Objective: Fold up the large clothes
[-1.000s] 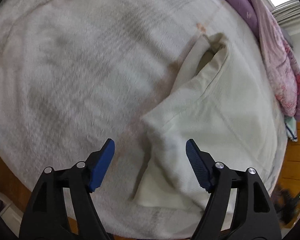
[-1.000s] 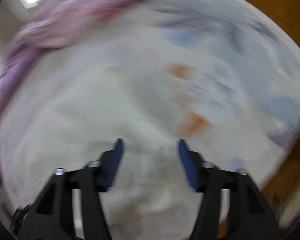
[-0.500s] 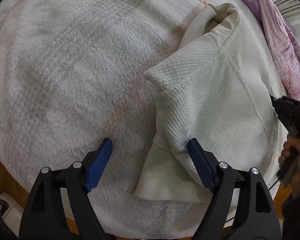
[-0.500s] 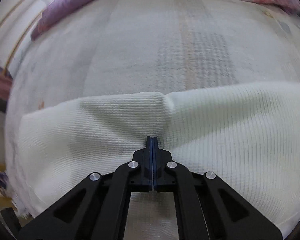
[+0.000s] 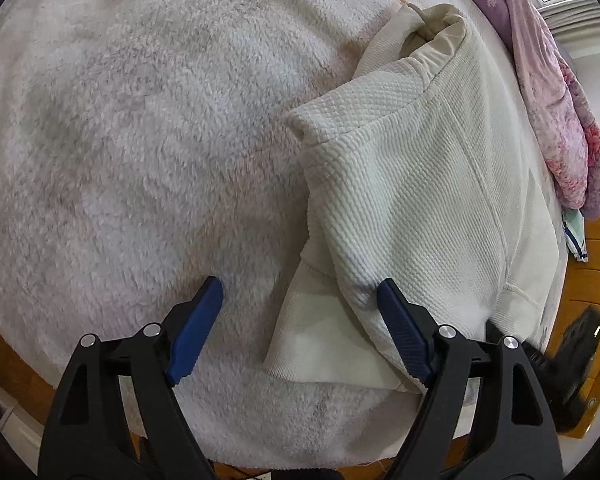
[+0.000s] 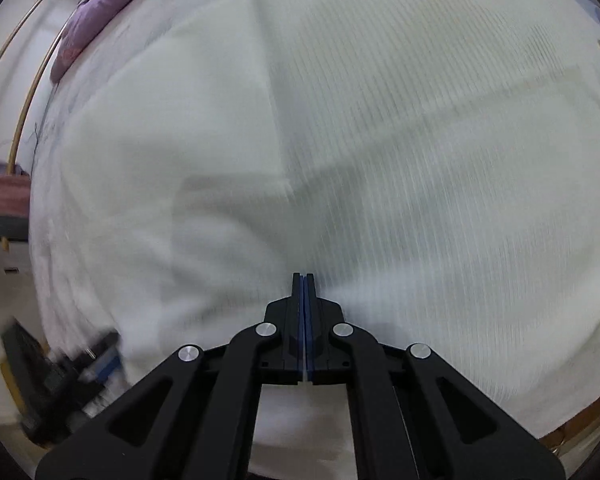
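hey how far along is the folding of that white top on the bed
Done: one sleeve already lies folded over the white garment. In hand: the right claw is shut on the fabric; the left claw is open at the cuff. Left: the remaining folds.

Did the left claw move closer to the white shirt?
Yes. The left claw crept nearer; the white shirt and the fluffy blanket both look bigger than before.

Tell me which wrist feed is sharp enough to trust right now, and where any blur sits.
Left wrist view: sharp, the cream garment shows its waffle weave and the fleece blanket its pile; the left gripper is crisp, with fisheye bending at the rim. Right wrist view: the cloth is streaked with motion blur, though the right gripper itself stays sharp.
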A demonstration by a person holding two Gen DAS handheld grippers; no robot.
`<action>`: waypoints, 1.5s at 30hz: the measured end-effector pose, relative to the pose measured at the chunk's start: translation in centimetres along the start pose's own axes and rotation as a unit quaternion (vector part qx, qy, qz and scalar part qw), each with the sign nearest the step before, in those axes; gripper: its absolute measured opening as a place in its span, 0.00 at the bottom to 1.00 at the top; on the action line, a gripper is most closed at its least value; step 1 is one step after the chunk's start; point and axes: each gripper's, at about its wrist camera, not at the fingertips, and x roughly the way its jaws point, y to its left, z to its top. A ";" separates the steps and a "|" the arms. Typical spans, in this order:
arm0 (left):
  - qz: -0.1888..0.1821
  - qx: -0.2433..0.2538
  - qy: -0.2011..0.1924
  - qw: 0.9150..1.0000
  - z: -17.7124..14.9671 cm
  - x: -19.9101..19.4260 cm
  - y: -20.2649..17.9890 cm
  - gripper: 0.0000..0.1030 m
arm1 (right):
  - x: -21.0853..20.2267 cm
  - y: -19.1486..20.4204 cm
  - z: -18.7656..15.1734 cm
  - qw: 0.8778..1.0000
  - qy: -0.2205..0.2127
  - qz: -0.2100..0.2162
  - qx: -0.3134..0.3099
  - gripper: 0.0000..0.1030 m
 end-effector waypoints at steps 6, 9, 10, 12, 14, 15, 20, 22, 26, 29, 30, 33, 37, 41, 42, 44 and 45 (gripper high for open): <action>0.008 0.011 0.006 1.000 -0.1 0.7 -1.2 0.70 | 0.3 -0.5 0.4 1.000 -0.012 0.016 0.008 0.00; -0.023 -0.001 0.022 0.999 0.2 0.9 -1.2 0.58 | -0.6 0.6 -0.1 0.999 -0.024 0.016 -0.016 0.05; -0.026 -0.006 0.025 0.999 0.2 1.1 -1.3 0.57 | -0.9 0.8 -0.5 0.999 -0.027 0.012 -0.028 0.10; -0.032 -0.012 0.030 0.999 0.2 1.1 -1.0 0.40 | -1.4 1.9 -1.6 0.998 -0.037 0.014 -0.055 0.13; -0.048 -0.016 0.040 0.998 0.2 0.5 1.1 0.07 | -2.1 3.0 -2.4 0.994 -0.046 0.013 -0.098 0.20; -0.068 -0.028 0.049 0.996 0.2 0.3 1.5 0.06 | -2.3 3.8 -3.0 0.992 -0.049 0.016 -0.119 0.22; -0.117 -0.034 0.052 0.991 0.5 -2.9 1.7 0.05 | -2.8 8.0 -5.5 0.971 -0.078 0.032 -0.224 0.59; -0.135 -0.034 0.050 0.989 0.5 -4.1 1.4 0.05 | -3.3 10.1 -7.2 0.955 -0.090 0.058 -0.275 0.61; -0.152 -0.026 0.052 0.987 0.6 -5.6 0.7 0.05 | -2.5 13.4 -9.5 0.935 -0.095 0.066 -0.336 0.66; -0.154 -0.016 0.057 0.986 0.9 -6.0 -0.3 0.05 | -0.6 16.0 -9.8 0.928 -0.100 0.058 -0.354 0.66; -0.154 -0.011 0.057 0.986 0.9 -6.2 -0.5 0.05 | -0.1 16.7 -9.7 0.925 -0.105 0.053 -0.363 0.66; -0.150 0.003 0.056 0.987 1.2 -6.9 -0.8 0.04 | 1.1 17.8 -8.9 0.919 -0.125 0.025 -0.373 0.66; -0.137 0.000 0.050 0.989 1.8 -6.0 -3.4 0.05 | 2.1 18.1 -7.1 0.921 -0.117 0.025 -0.370 0.50; -0.150 0.000 0.023 0.988 2.0 -7.7 -4.2 0.19 | 1.6 17.5 -5.4 0.933 -0.086 0.045 -0.346 0.12; -0.140 0.007 0.006 0.990 2.0 -8.4 -4.6 0.34 | 1.2 16.9 -4.8 0.940 -0.082 0.062 -0.325 0.11; -0.047 0.010 -0.078 0.996 2.1 -10.8 -5.0 0.66 | 0.1 14.7 -3.0 0.958 -0.074 0.116 -0.252 0.11; -0.011 0.001 -0.109 0.994 2.1 -11.4 -4.9 0.71 | -0.4 13.7 -2.4 0.962 -0.074 0.135 -0.226 0.11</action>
